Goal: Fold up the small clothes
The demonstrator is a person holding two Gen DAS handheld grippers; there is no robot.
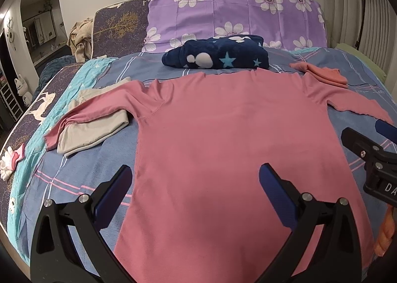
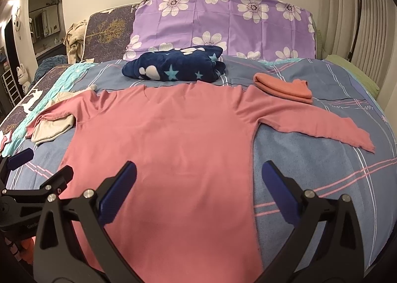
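A pink long-sleeved shirt (image 1: pixel 230 134) lies spread flat on the bed, sleeves out to both sides; it also shows in the right wrist view (image 2: pixel 168 149). Its left sleeve rests on a folded beige garment (image 1: pixel 94 129). My left gripper (image 1: pixel 196 181) is open and empty above the shirt's lower left part. My right gripper (image 2: pixel 198 178) is open and empty above the shirt's lower right edge. The right gripper also shows at the right edge of the left wrist view (image 1: pixel 367 149). The left gripper shows at the left edge of the right wrist view (image 2: pixel 37 171).
A folded orange garment (image 2: pixel 285 87) lies at the far right. A folded navy star blanket (image 2: pixel 173 64) sits behind the shirt's collar. A purple floral pillow (image 2: pixel 223 22) leans at the headboard. The blue plaid sheet (image 2: pixel 310 159) covers the bed. A floor lamp (image 2: pixel 359 10) stands at right.
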